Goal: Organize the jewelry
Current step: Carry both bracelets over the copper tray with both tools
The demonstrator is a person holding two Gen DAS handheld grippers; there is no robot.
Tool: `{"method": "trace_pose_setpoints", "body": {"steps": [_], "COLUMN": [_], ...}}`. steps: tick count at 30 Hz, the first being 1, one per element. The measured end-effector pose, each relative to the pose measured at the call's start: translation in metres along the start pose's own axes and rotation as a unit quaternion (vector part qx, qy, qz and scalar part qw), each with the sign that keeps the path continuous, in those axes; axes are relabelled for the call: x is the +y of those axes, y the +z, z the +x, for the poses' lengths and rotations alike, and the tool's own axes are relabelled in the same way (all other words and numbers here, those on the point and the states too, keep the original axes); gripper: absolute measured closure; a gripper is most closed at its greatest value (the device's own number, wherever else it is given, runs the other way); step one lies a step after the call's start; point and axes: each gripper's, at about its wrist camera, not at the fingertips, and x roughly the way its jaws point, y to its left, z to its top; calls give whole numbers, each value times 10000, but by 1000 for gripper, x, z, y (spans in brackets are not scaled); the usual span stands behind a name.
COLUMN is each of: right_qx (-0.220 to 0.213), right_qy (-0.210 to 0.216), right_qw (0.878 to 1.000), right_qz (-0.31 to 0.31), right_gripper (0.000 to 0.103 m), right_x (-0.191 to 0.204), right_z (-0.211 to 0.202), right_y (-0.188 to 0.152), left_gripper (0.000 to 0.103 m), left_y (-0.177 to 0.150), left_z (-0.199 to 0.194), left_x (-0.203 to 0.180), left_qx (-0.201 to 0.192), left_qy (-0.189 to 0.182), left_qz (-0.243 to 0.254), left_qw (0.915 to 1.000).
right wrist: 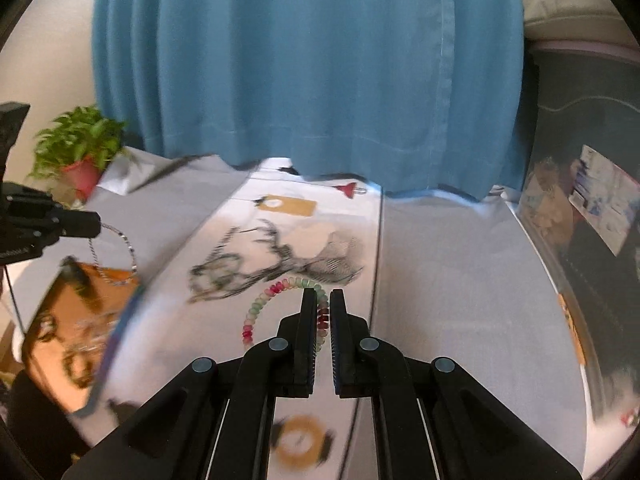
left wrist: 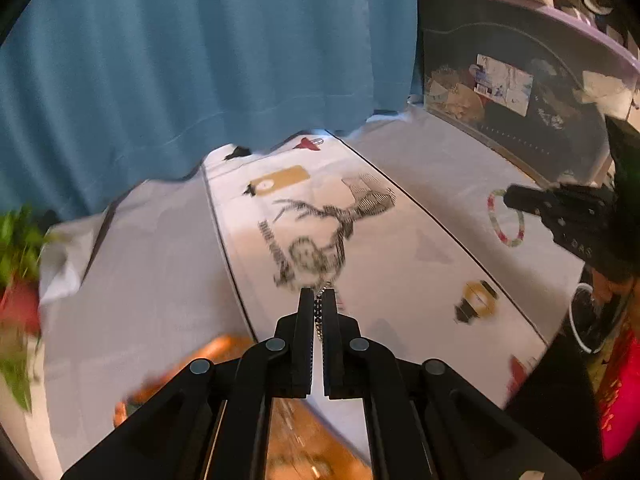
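Jewelry first: we log two pieces, one per gripper. The left gripper (left wrist: 318,300) has its jaws pinched together on a silver chain (left wrist: 319,316) — links show in the slit between the pads. In the right wrist view the same chain (right wrist: 116,256) hangs as a loop from that gripper (right wrist: 94,225) at 9 o'clock, above an orange wooden tray (right wrist: 60,320) whose contents are blurred.

The right gripper (right wrist: 325,300) is clamped on a beaded bracelet (right wrist: 260,304) of pink, green and red beads; the ring arcs out toward 10 o'clock from the fingertips. In the left wrist view this bracelet (left wrist: 505,218) dangles from that gripper (left wrist: 510,197) at 3 o'clock.

Below both lies a white printed cloth (right wrist: 440,280) with a deer drawing (right wrist: 276,264). At 12 o'clock hangs a blue curtain (right wrist: 312,72); a potted plant (right wrist: 78,148) sits at 10 o'clock — red pot.
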Motion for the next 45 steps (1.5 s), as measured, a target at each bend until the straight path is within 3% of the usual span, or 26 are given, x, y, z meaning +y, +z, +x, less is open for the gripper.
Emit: {"method": "trace_pose_setpoints", "body": {"steps": [12, 22, 33, 45], "right_qx": [80, 306, 319, 371], "right_qy": [799, 1267, 1498, 1648], "right_qw": [9968, 9909, 9861, 9826], "right_qz": [35, -336, -651, -775], "right_gripper": [96, 96, 96, 96], "right_x": [97, 159, 199, 228], "right_z": [-127, -161, -166, -122], "right_y": [-88, -132, -133, -98], "left_gripper": [101, 101, 101, 101], "left_y": [-119, -178, -193, -176], "left_z": [-108, -162, -173, -160], "left_x": [-44, -49, -28, 27], "left_qx": [29, -124, -175, -348], "left_qy": [363, 703, 794, 1003], "left_qz": [-880, -1144, -1440, -1691], "left_qw": [9955, 9909, 9862, 9799]}}
